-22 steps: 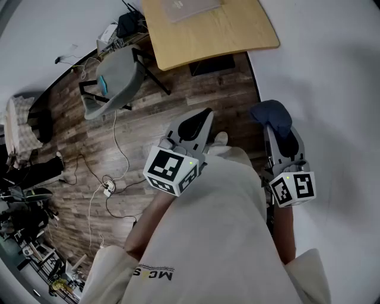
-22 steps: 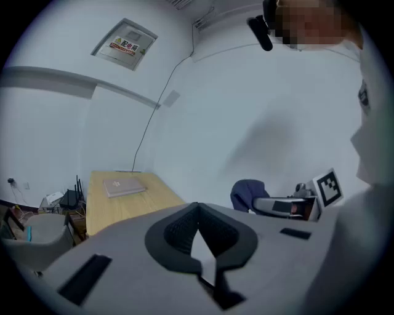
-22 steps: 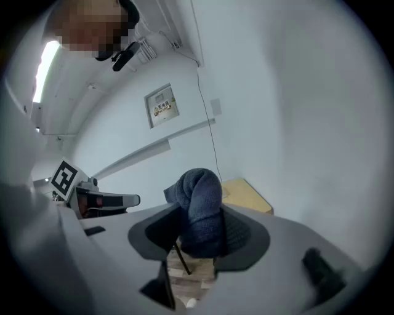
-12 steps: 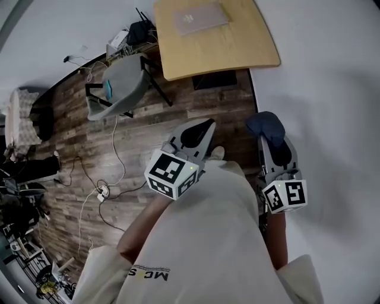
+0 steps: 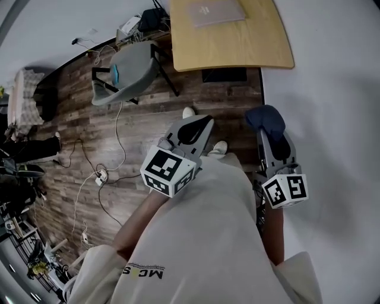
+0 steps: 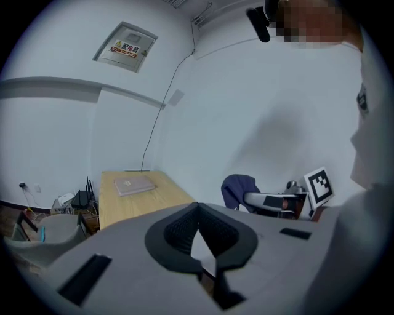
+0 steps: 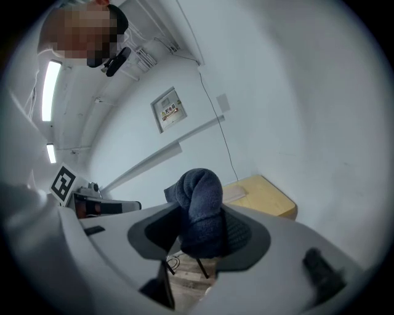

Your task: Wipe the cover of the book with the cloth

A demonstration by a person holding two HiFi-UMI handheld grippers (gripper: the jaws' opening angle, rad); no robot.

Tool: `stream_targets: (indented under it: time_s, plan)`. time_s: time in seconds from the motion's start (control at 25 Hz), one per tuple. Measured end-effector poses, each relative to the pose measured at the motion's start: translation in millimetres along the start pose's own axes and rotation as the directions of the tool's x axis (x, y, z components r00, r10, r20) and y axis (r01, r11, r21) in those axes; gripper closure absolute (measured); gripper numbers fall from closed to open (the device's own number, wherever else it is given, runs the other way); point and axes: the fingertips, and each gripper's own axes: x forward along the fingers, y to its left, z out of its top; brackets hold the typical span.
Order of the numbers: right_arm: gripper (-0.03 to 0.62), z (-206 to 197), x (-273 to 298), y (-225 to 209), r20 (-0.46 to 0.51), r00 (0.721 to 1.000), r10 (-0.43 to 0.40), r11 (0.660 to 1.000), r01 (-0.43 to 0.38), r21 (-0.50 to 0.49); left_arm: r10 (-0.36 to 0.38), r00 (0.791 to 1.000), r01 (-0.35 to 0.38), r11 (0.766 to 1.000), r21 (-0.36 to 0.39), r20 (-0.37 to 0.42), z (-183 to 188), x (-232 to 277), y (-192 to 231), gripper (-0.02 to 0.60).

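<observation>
Wood-plank flooring fills the middle of the head view, with white wall on both sides and a pale wooden table at the far end. The book lies flat on that table near its back edge, well apart from both grippers, so I judge that wiping has not begun.

I see the right gripper clamped on the cloth, a dark blue wad that bulges out past the jaws. The left gripper has its jaws together with nothing between them.

My worries from here:
- The cloth is held as a ball, not a flat pad. It may roll or tug loose once it drags across the cover.
- With nothing pinning the book, a firm stroke could push it along the tabletop; the left gripper may need to steady it.
- Loose cables trail over the floor to the left, and a grey chair stands just beside the table. Either one could catch a foot on the approach.

Count: one book, one cloth, one table, one chair, two grippers.
</observation>
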Motion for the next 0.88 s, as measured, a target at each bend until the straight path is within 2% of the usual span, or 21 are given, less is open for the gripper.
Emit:
stream_targets:
  time_s: [0.28, 0.44, 0.56, 0.88]
  plan:
    - [0.418, 5.5, 45.1, 2.6, -0.03, 1.0, 0.007, 1.0, -0.008, -0.013, 0.018, 0.999, -0.017, 0.999, -0.036, 0.03, 13.8, 12.0, 41.8, 0.572]
    - [0.418, 4.2, 86.1, 6.1, -0.095, 0.995, 0.006, 0.999, -0.01, -0.043, 0.005, 0.999, -0.002, 0.997, -0.08, 0.044, 23.8, 30.4, 81.5, 0.572]
    - [0.418, 12.8, 122.3, 5.7, -0.085, 0.996, -0.014, 0.999, 0.01, -0.052, -0.023, 0.999, 0.027, 0.995, -0.098, 0.045, 35.1, 54.0, 113.6, 0.572]
    - [0.418, 62.3, 235.5, -3.2, -0.075, 0.991, -0.108, 0.992, 0.102, -0.076, -0.113, 0.992, 0.117, 0.99, -0.074, 0.063, 109.0, 111.6, 211.7, 0.572]
